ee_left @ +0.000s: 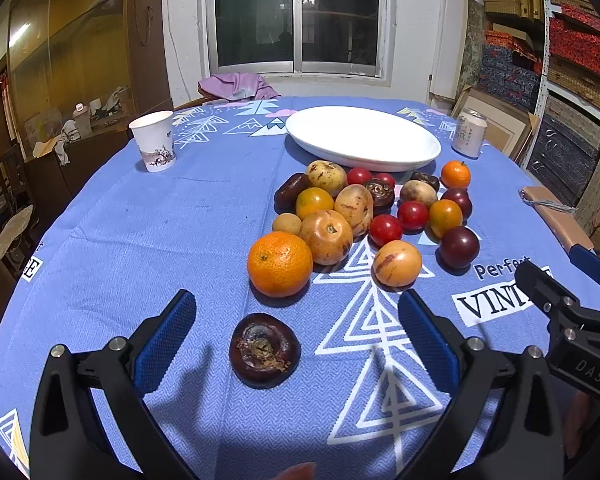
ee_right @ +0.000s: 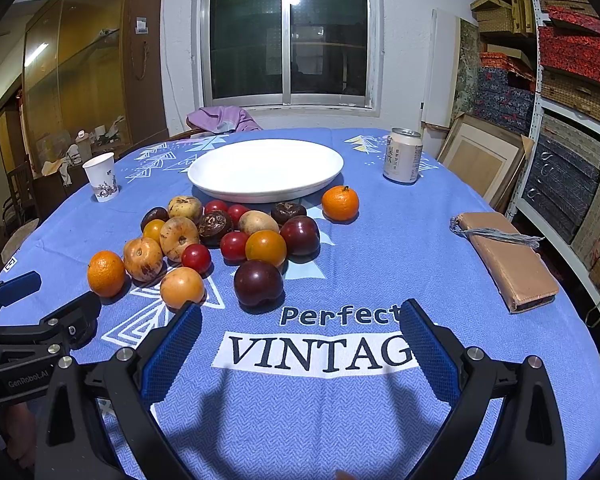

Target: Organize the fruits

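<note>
The fruits (ee_left: 364, 216) lie heaped on the blue-clothed tabletop (ee_left: 140, 240), just in front of a white plate (ee_left: 362, 136) that holds nothing. One dark brown fruit (ee_left: 265, 349) sits apart from the heap, nearer the camera, between the blue pads of the left tool (ee_left: 298, 336), whose fingers stand wide apart and touch nothing. Only the left wrist view shows this stray fruit; the large orange (ee_left: 280, 264) lies just beyond it.

The right wrist view shows the right tool (ee_right: 300, 348), its fingers likewise spread with nothing between them, over the printed word "VINTAGE" on the cloth. A dark plum (ee_right: 258, 282) lies just ahead of it. This view alone gives the whole tan wallet (ee_right: 508, 260) near the tabletop's right edge. A drink can (ee_right: 403, 155) and a paper cup (ee_right: 101, 177) flank the plate in both views.
</note>
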